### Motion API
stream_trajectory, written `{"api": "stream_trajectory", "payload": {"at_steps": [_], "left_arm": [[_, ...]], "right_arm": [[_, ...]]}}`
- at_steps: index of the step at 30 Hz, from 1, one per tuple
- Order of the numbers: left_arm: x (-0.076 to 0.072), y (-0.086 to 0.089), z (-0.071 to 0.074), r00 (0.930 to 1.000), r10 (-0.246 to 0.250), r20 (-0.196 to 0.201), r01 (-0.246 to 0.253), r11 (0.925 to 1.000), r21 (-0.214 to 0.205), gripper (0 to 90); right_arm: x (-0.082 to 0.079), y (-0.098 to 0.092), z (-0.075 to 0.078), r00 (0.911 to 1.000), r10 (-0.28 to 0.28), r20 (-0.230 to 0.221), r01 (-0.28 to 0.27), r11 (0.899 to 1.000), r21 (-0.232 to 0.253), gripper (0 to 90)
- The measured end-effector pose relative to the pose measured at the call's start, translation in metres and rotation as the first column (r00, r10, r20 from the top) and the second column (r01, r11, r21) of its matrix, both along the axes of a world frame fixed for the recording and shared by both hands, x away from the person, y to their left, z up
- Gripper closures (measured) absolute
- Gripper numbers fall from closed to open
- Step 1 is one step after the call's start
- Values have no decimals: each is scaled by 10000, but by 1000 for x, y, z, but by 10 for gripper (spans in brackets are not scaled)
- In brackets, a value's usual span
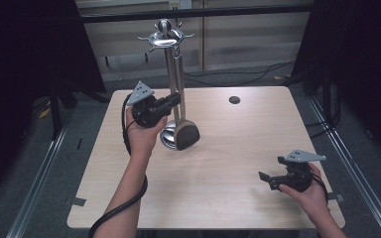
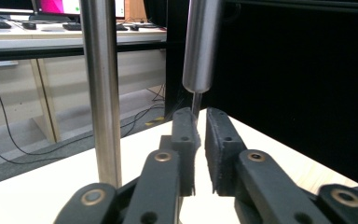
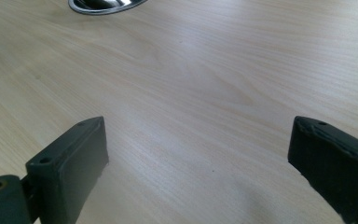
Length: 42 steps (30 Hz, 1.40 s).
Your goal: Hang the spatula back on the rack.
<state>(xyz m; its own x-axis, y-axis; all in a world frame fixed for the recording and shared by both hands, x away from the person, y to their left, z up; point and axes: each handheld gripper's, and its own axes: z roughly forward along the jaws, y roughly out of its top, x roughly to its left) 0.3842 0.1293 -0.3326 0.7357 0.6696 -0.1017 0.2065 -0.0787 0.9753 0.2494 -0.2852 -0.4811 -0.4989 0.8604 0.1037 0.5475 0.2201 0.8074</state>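
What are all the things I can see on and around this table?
Utensil stand: one, shiny silver, upright at the table's far left, round base on the wood.
Hanging utensil: one, steel handle with a dark head, hung from the stand's top, head low by the base.
Table: one, pale wood.
Cable hole: one, dark, near the table's far edge.
Cables: several, black, on the floor beyond the table.
Left gripper: one, black, jaws a narrow gap apart beside the utensil's thin shaft.
Right gripper: one, black, jaws wide open above the table's near right.
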Motion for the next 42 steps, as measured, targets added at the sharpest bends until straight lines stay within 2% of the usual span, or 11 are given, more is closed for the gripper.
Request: {"api": "stream_trajectory", "payload": {"at_steps": [3,10,15,20,26,28,31,32,33,35,42], "left_arm": [[0,1,-1,10000,10,-32,-10,10000,-79,793],[-6,6,-3,9999,113,64,-114,9998,181,693],[-11,10,-7,9992,382,116,-386,9986,351,572],[-15,14,-12,9976,686,52,-687,9971,327,403],[-21,17,-19,9956,933,19,-933,9944,491,264],[-21,18,-23,9955,949,-7,-948,9949,339,247],[-22,19,-28,9944,1057,-44,-1054,9936,400,225],[-23,21,-29,9943,1070,-12,-1068,9927,566,221],[-23,20,-31,9940,1094,-38,-1091,9931,435,217],[-24,21,-33,9936,1126,-13,-1123,9921,560,210],[-24,25,-41,9923,1229,-143,-1219,9909,573,199]], "right_arm": [[0,0,1,10000,23,57,-23,10000,-10,43],[0,0,0,10000,42,72,-42,10000,10,43],[0,1,0,9999,77,67,-77,10000,-36,43],[0,2,0,10000,51,32,-51,10000,-37,43],[0,2,0,10000,66,46,-66,10000,-39,43],[0,2,0,10000,78,46,-77,10000,-45,43],[0,1,0,10000,63,43,-63,10000,-43,43],[0,1,0,10000,72,66,-72,10000,-42,43],[0,1,0,9999,75,76,-74,10000,-44,43],[0,1,0,10000,65,59,-65,10000,-48,43],[0,2,0,10000,55,5,-55,10000,-44,43]]}}
